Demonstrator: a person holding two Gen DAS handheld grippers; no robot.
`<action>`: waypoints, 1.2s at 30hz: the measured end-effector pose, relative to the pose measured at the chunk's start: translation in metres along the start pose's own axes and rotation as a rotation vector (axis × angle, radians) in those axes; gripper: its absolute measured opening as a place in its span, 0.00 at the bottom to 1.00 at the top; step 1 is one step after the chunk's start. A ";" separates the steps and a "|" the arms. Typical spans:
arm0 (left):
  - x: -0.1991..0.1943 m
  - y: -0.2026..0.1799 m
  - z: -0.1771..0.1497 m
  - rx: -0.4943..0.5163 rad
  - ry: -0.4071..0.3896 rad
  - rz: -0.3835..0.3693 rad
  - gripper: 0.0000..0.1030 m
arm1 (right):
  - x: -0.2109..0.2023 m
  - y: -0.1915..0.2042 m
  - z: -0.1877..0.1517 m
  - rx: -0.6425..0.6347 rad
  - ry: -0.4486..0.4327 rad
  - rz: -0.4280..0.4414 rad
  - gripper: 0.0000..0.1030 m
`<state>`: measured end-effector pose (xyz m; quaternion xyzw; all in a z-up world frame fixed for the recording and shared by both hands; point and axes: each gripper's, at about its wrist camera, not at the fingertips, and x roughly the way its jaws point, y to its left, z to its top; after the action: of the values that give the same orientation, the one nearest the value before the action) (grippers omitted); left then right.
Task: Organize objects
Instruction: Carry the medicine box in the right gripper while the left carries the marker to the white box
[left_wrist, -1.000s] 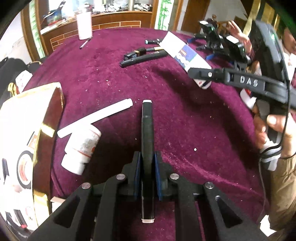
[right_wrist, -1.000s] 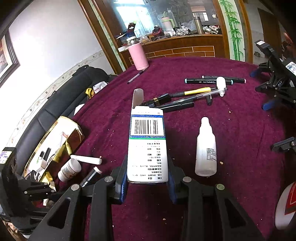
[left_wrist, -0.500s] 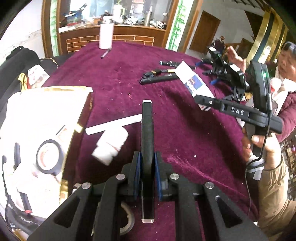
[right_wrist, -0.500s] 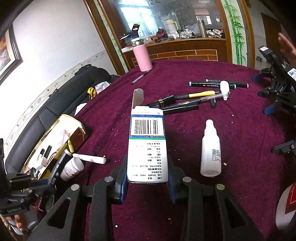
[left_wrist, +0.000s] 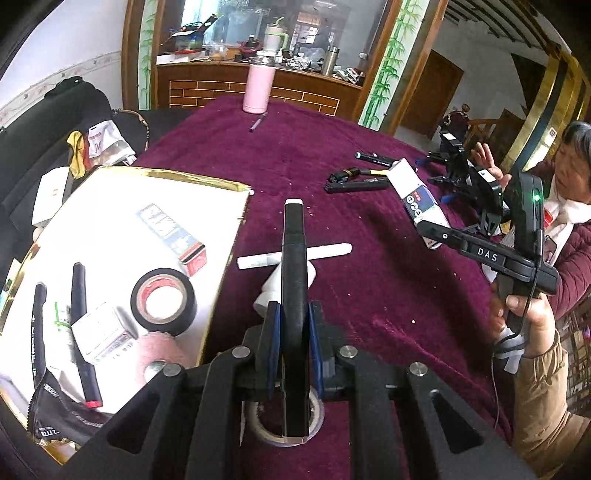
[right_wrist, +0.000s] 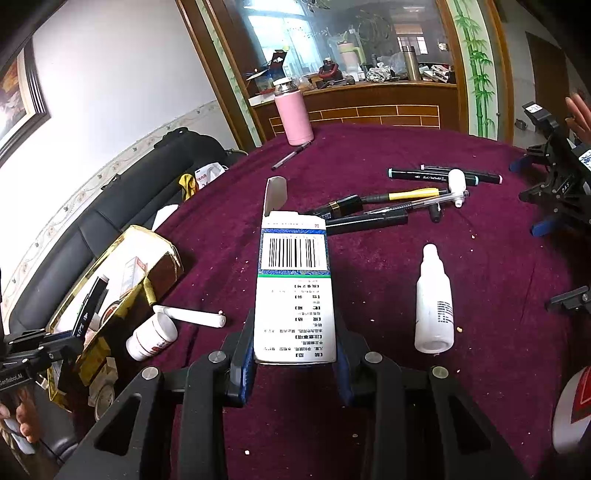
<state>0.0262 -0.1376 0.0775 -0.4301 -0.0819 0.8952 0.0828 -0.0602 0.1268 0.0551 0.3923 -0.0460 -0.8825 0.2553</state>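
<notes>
- Left gripper (left_wrist: 293, 334), left wrist view: clamped on a black marker (left_wrist: 293, 280) with white end caps, held lengthwise between the blue pads, off the cloth
- Gold-rimmed box (left_wrist: 221, 266), to the left of the marker: holds a black tape roll (left_wrist: 164, 301), a small carton (left_wrist: 171, 234), two dark markers and a pale packet; bare floor shows in its middle
- On the purple tablecloth (left_wrist: 369, 295) under the marker: a white stick (left_wrist: 325, 253) and a small white bottle (left_wrist: 273, 288), both beside the box's edge
- Clear tape roll (left_wrist: 258, 424) directly below the gripper
- Right gripper (right_wrist: 293, 363), right wrist view: shut on a white medicine carton (right_wrist: 293, 291), barcode face up, end flap open, lifted clear of the cloth
- Still loose on the cloth: a dropper bottle (right_wrist: 434, 308) just right of the carton, and a cluster of pens (right_wrist: 391, 206) farther off
- Pink flask (right_wrist: 295, 116) at the far edge with a pen near its foot
- Step in hand, as judged: both items are lifted and in carriage toward the box
- Next move calls for: swinging the marker left over the rim to a bare patch before letting go; the carton has farther to travel, past the stick and small bottle
</notes>
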 end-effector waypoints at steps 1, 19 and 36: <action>-0.001 0.002 0.000 -0.001 -0.002 0.000 0.14 | 0.000 0.002 0.000 0.001 0.003 0.006 0.36; -0.011 -0.001 0.004 0.023 -0.033 -0.020 0.14 | -0.013 0.023 0.001 -0.020 -0.015 0.007 0.36; -0.035 0.024 0.007 -0.004 -0.070 0.053 0.14 | -0.014 0.051 0.009 -0.077 -0.027 0.026 0.36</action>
<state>0.0404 -0.1689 0.1030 -0.4009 -0.0751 0.9114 0.0551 -0.0376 0.0883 0.0847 0.3696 -0.0204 -0.8855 0.2809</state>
